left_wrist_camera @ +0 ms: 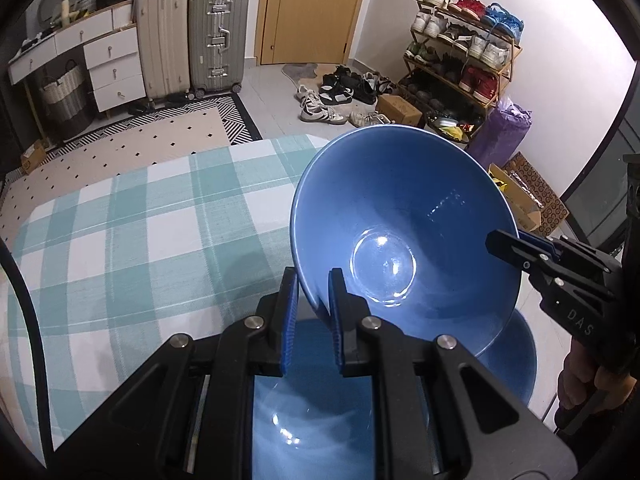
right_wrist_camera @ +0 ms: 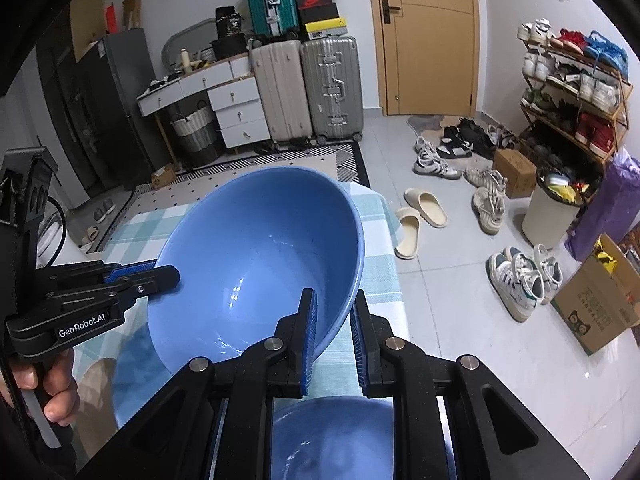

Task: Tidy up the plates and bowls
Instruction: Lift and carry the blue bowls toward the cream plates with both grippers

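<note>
Two grippers share one load: the left gripper (left_wrist_camera: 314, 280) is clamped on the near rim of a blue bowl (left_wrist_camera: 404, 216), and the right gripper (right_wrist_camera: 334, 304) is clamped on the opposite rim, each with one pad inside and one outside the wall. The bowl hangs tilted in the air above the checked tablecloth (left_wrist_camera: 132, 236), clear of the table, its mouth tipped toward the person holding the tools. Directly beneath it sits a second blue bowl (right_wrist_camera: 332, 436), and a flat blue plate (left_wrist_camera: 516, 364) shows just beside it at the table edge.

The step in hand looks like carrying this bowl to its place, most likely to nest it with the one below. That would call for levelling the bowl, centring it over the lower one, and lowering both hands together so neither rim slips. Only once it rests should the pads part; letting one side go early would probably swing the bowl sideways.
</note>
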The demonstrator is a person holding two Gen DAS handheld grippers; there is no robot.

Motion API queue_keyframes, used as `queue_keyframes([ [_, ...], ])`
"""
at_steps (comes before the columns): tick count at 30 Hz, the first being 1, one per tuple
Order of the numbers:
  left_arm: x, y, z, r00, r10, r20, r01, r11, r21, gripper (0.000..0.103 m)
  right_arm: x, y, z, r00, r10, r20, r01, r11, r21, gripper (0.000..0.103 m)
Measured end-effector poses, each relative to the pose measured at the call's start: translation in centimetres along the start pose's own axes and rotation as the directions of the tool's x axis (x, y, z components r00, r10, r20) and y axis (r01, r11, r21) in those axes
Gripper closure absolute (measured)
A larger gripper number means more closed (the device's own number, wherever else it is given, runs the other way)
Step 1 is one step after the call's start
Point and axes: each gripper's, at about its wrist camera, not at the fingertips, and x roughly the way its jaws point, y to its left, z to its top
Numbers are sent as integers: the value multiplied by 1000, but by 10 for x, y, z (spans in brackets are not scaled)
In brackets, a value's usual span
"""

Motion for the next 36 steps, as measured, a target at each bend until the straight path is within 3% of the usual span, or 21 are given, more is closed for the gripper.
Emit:
queue_keyframes([
  [20, -91, 18, -61, 998, 38, 55, -36, 998, -43, 91, -41, 62, -22, 996, 89, 20, -88, 995, -55, 86],
  [36, -97, 28, -105, 998, 56, 33, -54, 997, -59, 91, -41, 85, -57, 994, 110, -19, -111, 991, -76, 85],
])
